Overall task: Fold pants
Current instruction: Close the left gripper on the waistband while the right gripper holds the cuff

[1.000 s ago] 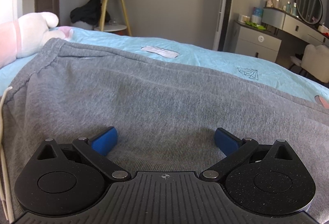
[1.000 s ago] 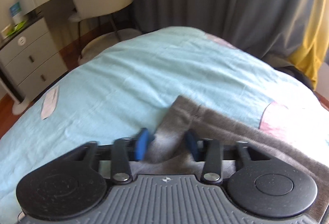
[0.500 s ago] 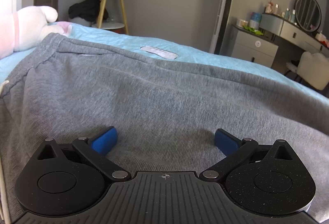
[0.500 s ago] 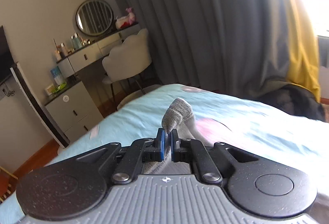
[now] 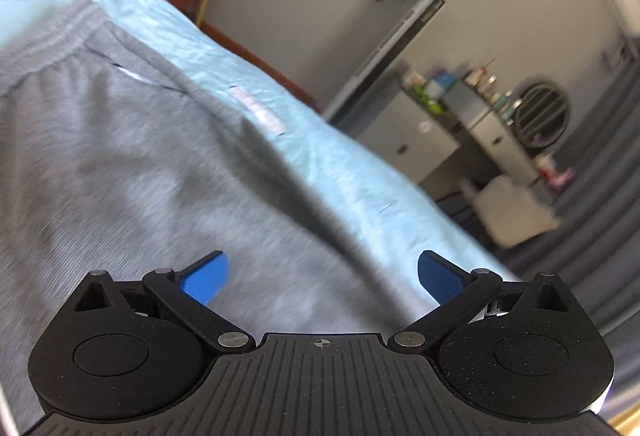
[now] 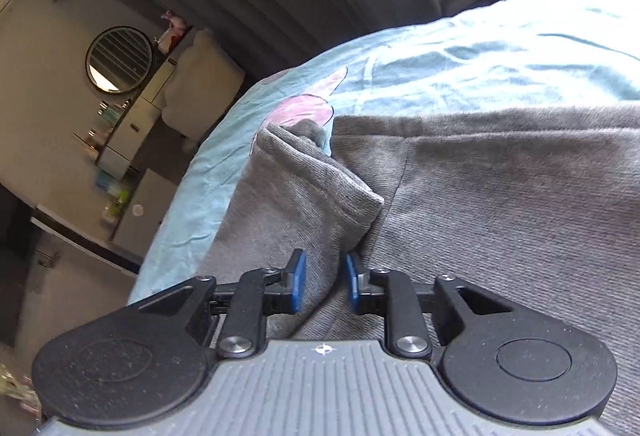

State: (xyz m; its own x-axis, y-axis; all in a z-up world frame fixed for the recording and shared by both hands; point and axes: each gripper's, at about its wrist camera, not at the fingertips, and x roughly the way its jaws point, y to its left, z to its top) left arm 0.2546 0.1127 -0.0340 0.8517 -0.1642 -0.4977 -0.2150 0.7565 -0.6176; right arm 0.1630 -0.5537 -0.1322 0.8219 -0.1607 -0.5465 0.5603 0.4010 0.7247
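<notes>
Since half a second ago my right hand-held gripper [image 6: 322, 282] has parted slightly around the cuff, laying it onto the grey pants [image 5: 132, 172] on the bed [image 6: 460, 48] (fold landed); my left hand-held gripper [image 5: 320, 274] hovers spread wide, empty.

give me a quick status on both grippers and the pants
Left gripper open, empty, over the grey pants. Right gripper part open, leg cuff between its fingers. Nothing in the way.

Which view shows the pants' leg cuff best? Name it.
The right wrist view: the cuff of the gray pants lies sharp and close ahead of the right gripper. The left wrist view shows only their waistband and blurred body fabric, no cuff.
</notes>
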